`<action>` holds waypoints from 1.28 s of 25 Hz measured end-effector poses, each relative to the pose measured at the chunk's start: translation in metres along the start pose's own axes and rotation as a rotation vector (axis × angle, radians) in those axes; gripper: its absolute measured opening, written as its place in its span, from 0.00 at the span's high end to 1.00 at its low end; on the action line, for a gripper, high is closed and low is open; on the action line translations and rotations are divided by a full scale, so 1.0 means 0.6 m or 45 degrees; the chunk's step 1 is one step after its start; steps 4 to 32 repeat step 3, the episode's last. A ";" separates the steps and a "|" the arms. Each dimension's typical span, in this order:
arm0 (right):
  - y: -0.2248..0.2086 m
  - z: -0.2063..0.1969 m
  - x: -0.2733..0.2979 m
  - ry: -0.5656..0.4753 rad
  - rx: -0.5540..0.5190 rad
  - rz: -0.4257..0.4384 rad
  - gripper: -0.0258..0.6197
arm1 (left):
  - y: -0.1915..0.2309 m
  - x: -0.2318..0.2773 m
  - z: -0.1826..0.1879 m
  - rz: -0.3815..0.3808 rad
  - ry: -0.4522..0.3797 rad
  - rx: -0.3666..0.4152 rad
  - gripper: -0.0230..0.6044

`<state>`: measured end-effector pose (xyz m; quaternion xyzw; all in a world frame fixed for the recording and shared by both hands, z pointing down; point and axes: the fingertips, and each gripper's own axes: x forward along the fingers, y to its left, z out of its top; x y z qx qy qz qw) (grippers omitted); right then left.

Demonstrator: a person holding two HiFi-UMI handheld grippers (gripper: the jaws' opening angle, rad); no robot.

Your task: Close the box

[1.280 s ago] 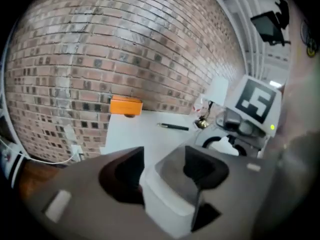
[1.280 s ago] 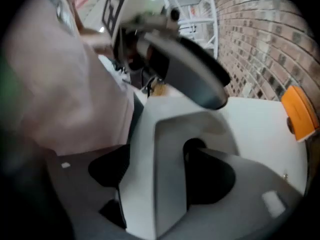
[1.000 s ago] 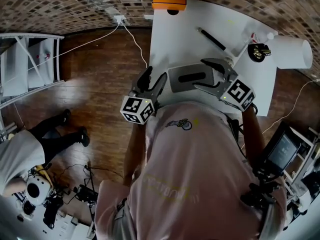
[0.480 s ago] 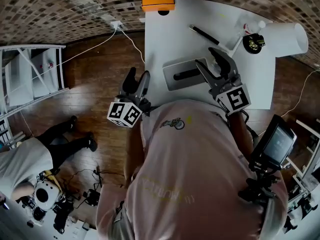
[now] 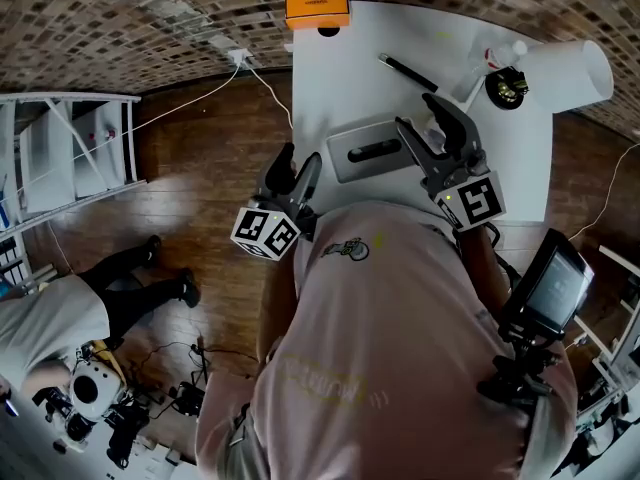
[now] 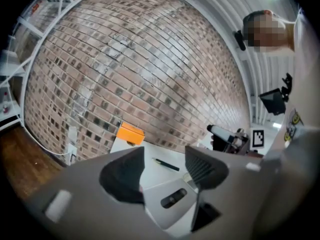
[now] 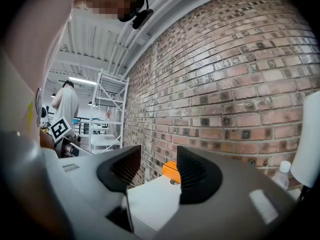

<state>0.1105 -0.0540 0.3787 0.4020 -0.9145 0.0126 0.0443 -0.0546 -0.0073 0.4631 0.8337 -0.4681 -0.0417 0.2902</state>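
Left gripper: the left gripper is slack, its jaws partly apart with nothing between them. It is held off the near left corner of the table and aimed across the box.
Right gripper: the right gripper has just been closing its jaws. A narrow gap remains and it is empty. It looks raised over the box's right end and points level at the brick wall.
Box: the grey box lies flat on the white table between the two grippers, and neither appears to touch it.
Beyond: a pen, then an orange block at the far edge.
Done: the lid lies down flat, so the box looks closed.
Left: probably nothing, though I can't tell if it is latched.
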 end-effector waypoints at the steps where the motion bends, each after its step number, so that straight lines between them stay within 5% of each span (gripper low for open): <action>1: -0.001 0.002 -0.002 -0.007 -0.007 0.002 0.62 | -0.005 0.000 0.001 -0.014 0.003 0.005 0.59; 32: -0.004 0.007 -0.007 -0.034 -0.035 0.006 0.62 | -0.014 -0.001 0.000 -0.045 0.002 0.020 0.59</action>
